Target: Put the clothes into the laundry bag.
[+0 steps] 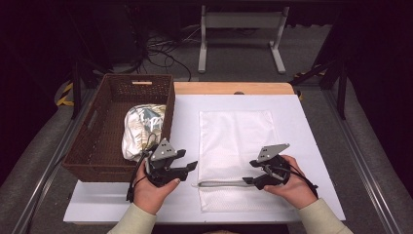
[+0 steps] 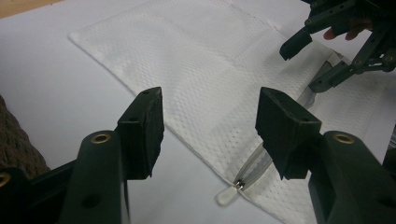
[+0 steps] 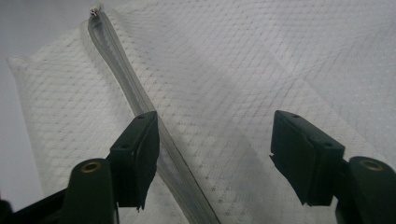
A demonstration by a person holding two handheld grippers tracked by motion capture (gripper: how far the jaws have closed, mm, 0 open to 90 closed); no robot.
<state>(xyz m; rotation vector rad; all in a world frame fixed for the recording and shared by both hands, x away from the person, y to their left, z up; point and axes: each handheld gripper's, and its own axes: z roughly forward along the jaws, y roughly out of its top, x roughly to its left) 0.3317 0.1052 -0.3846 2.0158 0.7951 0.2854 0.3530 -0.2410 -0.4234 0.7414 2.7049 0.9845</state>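
Dim room, grey floor (image 1: pixel 39 161), white frame stand (image 1: pixel 241 34), tangled cables (image 1: pixel 160 48) behind the table (image 1: pixel 229 88).

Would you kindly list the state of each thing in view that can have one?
Mesh bag: flat on the table, held by neither gripper.
Zipper: closed.
Zipper pull: free, at the bag's edge.
Basket: holds a bundled cloth.
Left gripper: jaws open.
Right gripper: jaws open.

Over on the left we've got a brown wicker basket (image 1: pixel 97 141) at the white table (image 1: pixel 302 146) edge, a crumpled patterned cloth (image 1: pixel 141 129) bundled inside it. Beyond the table, a white metal stand (image 1: pixel 241 29) and tangled cables (image 1: pixel 160 51) on the floor.
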